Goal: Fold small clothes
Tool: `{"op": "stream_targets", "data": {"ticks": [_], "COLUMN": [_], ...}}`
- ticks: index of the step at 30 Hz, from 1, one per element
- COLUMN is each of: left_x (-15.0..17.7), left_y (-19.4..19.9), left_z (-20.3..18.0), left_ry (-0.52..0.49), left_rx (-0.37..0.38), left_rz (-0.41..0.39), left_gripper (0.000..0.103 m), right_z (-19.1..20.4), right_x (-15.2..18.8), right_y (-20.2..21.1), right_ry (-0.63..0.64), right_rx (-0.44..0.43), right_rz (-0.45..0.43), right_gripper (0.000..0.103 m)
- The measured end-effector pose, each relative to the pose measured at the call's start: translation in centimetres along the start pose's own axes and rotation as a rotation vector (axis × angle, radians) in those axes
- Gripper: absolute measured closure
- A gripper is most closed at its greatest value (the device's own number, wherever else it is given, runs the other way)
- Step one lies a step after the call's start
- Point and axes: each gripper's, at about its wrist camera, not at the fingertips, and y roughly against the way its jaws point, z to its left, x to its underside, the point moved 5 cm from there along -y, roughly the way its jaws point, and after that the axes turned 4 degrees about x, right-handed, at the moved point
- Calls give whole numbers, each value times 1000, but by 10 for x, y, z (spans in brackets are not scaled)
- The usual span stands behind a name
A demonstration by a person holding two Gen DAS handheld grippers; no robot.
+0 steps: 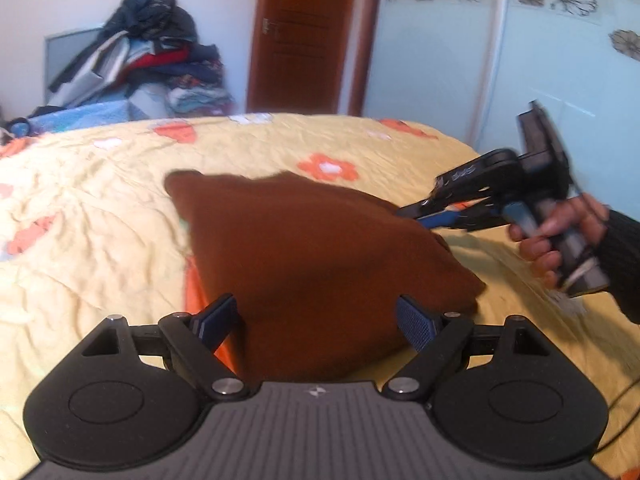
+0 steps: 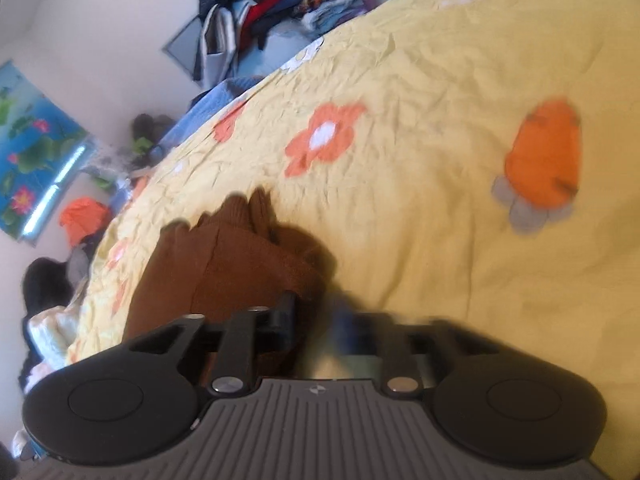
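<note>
A brown knitted garment [image 1: 304, 248] lies folded in a rough heap on the yellow flowered bedspread [image 1: 120, 220]. My left gripper [image 1: 316, 320] stands open at its near edge, with one blue pad on each side of the cloth and neither pressing on it. At the right, a hand [image 1: 552, 240] holds my right gripper [image 1: 416, 216], whose tips are at the garment's right edge. In the right wrist view the garment [image 2: 240, 264] lies ahead and left of my right gripper [image 2: 316, 316]. Its jaws show a gap, and the right finger [image 2: 348, 324] is blurred.
A pile of mixed clothes [image 1: 152, 52] is stacked past the bed's far left edge. A brown door [image 1: 304, 36] and a flowered wardrobe [image 1: 540, 60] stand behind. More clothes [image 2: 84, 216] lie off the bed's side. The bedspread [image 2: 420, 140] stretches wide to the right.
</note>
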Motion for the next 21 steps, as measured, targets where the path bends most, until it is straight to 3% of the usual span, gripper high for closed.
{"op": "stream_targets", "data": {"ticks": [1,3,5,7,9,13,14,17,19,21], "left_x": [-3,-7,-6,0,6,11,11,10,9,7], "left_y": [-1,-6,-18,-29,-39,-41,-41,-41,-35,-23], "left_z": [1,0,-2,-8,-11,-13,-12,-8,-4,1], "left_ry": [1,7,3,3,-6,-26,-24,-25,-8,13], "left_rx": [3,26,35,26,4,-3,0,4,16,14], "left_rz": [-9,-6,18,56,74,88,92,101,93,74], "left_gripper": [16,16,16,16,16,15,15,15,15,15], "right_z": [9,41,81,124,157,188,190,185,171,164], "right_x": [-8,-24,-30,-27,-20,-10,-8,-24,-38,-40], "right_y": [9,17,5,-21,-55,-131,-143,-160,-161,-145], "right_ry": [16,67,108,182,244,209,212,185,120,127], "right_rx": [15,-50,-155,-238,-255,-259,-229,-219,-181,-165], "right_rz": [-57,-123,-65,23,98,284,290,201,191,206], "right_gripper": [50,49,40,20,20,20,20,30,51,46]}}
